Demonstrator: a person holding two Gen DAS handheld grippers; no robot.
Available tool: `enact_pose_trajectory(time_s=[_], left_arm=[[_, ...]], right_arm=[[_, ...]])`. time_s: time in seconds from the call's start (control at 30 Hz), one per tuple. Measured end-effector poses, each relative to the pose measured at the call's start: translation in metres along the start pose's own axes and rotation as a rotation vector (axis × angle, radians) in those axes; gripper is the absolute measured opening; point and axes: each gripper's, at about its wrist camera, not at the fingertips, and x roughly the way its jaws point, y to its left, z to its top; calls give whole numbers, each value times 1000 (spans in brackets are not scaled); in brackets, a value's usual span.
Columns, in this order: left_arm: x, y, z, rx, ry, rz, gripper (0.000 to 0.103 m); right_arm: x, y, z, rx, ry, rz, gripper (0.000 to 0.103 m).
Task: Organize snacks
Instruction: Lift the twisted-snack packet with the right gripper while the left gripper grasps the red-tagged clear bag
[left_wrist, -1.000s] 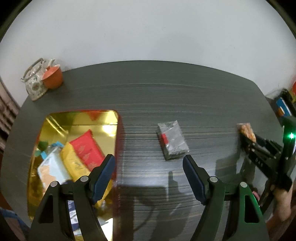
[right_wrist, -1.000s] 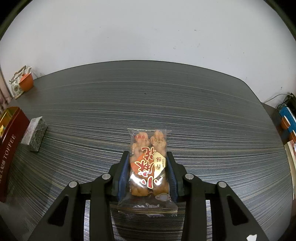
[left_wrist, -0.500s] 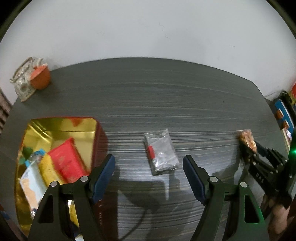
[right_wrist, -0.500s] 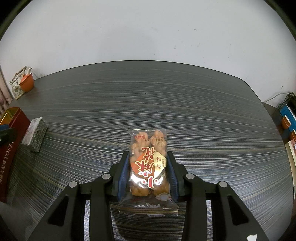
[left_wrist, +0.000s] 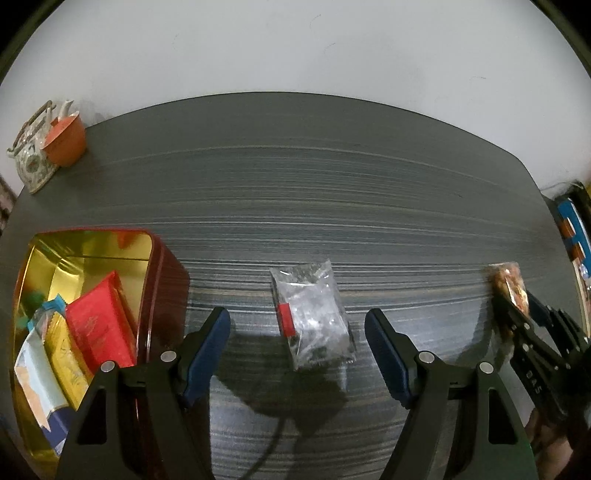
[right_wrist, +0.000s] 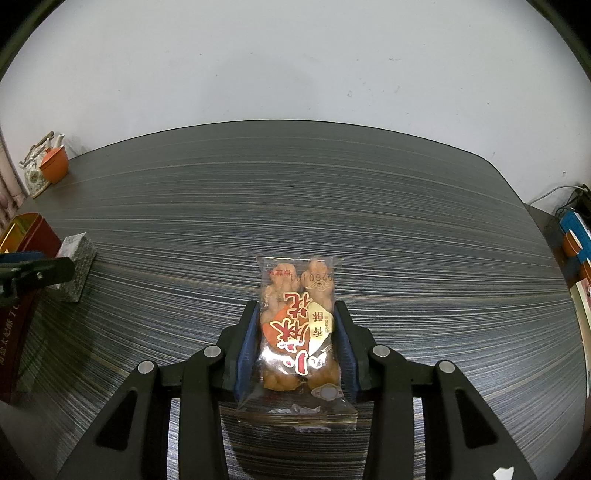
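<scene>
My left gripper (left_wrist: 297, 332) is open, its jaws on either side of a clear snack packet with a red label (left_wrist: 312, 317) that lies on the dark table. The red tin with a gold inside (left_wrist: 92, 243) stands at the left and holds several snack packets, among them a red one (left_wrist: 98, 328). My right gripper (right_wrist: 297, 341) is shut on a clear bag of fried dough twists (right_wrist: 299, 325); it also shows in the left wrist view (left_wrist: 517, 317) at the right. The clear packet (right_wrist: 75, 264) shows at the left of the right wrist view.
A patterned teapot (left_wrist: 31, 155) and an orange cup (left_wrist: 66, 140) stand at the table's far left corner. The white wall runs behind the table. Blue and orange items (right_wrist: 574, 240) sit past the table's right edge.
My left gripper has moved right from over the tin to around the clear packet, which now lies between its jaws. The right gripper has kept still, holding the dough twists.
</scene>
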Motion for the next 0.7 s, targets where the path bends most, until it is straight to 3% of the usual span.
enact_pose_trajectory(time_s=[0.2, 0.27, 0.43, 0.7], left_arm=[[5, -8, 2, 23, 1, 14, 68], [8, -14, 2, 25, 12, 9, 57], [12, -18, 4, 35, 25, -16, 43], [14, -25, 0, 62, 16, 8, 38]], right_arm=[[0, 0, 0, 0, 0, 0, 37], [0, 0, 0, 0, 0, 0, 37], [0, 0, 0, 0, 0, 0, 37], [0, 0, 0, 0, 0, 1, 38]])
